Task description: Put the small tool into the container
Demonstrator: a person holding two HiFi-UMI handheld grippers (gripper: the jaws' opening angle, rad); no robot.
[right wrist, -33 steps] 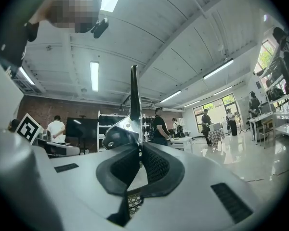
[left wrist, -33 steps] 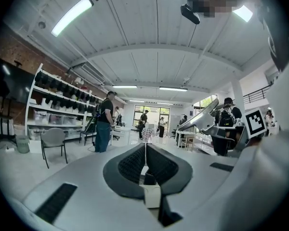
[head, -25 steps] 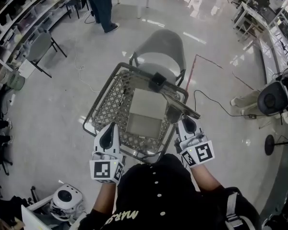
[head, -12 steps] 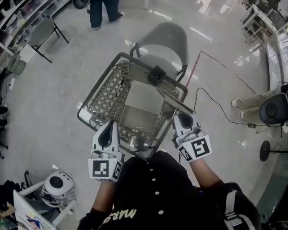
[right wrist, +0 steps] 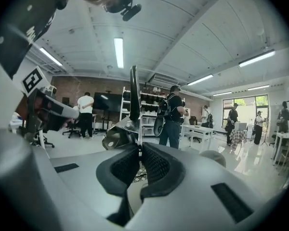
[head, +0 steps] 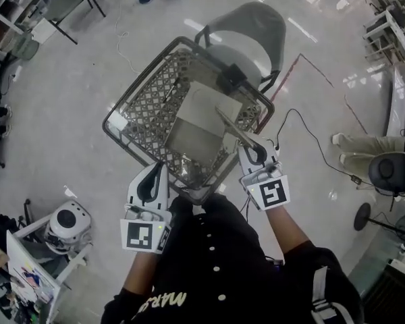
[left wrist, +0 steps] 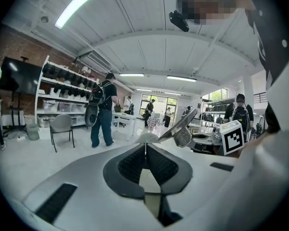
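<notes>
Right gripper view showed the right gripper pinching the small tool by its thin edge over the wire basket; the left gripper was closed, empty. Such a narrow hold might let it pivot and snag the mesh.

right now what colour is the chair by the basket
The chair is grey, best in head view.

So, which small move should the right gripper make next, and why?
Probably lower the right gripper a little toward the mesh basket: its jaws are shut on the metal tool, whose far end reaches over the basket's inside.
</notes>
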